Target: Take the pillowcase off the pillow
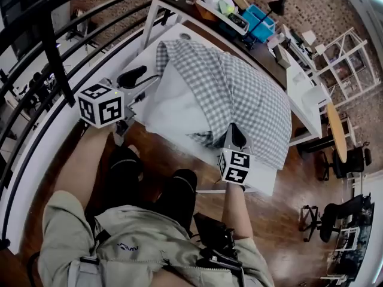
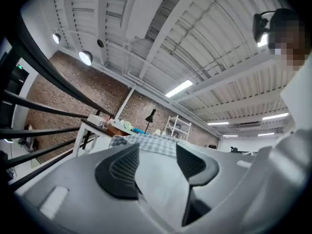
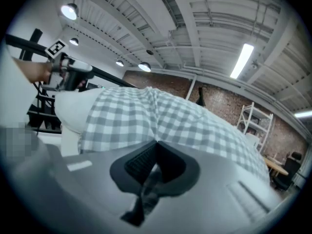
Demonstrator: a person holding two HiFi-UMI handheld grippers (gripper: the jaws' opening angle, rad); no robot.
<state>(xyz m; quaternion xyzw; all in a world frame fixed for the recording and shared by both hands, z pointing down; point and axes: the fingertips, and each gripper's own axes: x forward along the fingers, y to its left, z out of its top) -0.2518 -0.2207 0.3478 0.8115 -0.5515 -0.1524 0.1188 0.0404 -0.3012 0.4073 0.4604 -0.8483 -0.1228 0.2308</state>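
A white pillow (image 1: 173, 109) lies on a white table (image 1: 302, 124), and a grey-and-white checked pillowcase (image 1: 239, 94) covers its far and right part. The pillow's bare white end points left. My left gripper (image 1: 140, 79) is at that bare end, open, its pads (image 2: 119, 172) apart with white pillow (image 2: 161, 179) showing just ahead of them and the pillowcase (image 2: 146, 143) beyond. My right gripper (image 1: 234, 137) is at the near edge of the pillowcase (image 3: 161, 116), shut (image 3: 156, 155) with checked fabric pinched between the pads. The pillow (image 3: 73, 106) bulges out at the left there.
Black curved railing (image 1: 54, 52) runs along the left, close to my left hand. Behind the table stands a cluttered desk (image 1: 209, 8) with a blue box (image 1: 260, 23) and a black lamp (image 1: 276, 5). A white shelf (image 1: 341, 58), a round wooden table (image 1: 336, 130) and office chairs (image 1: 341, 211) are at the right.
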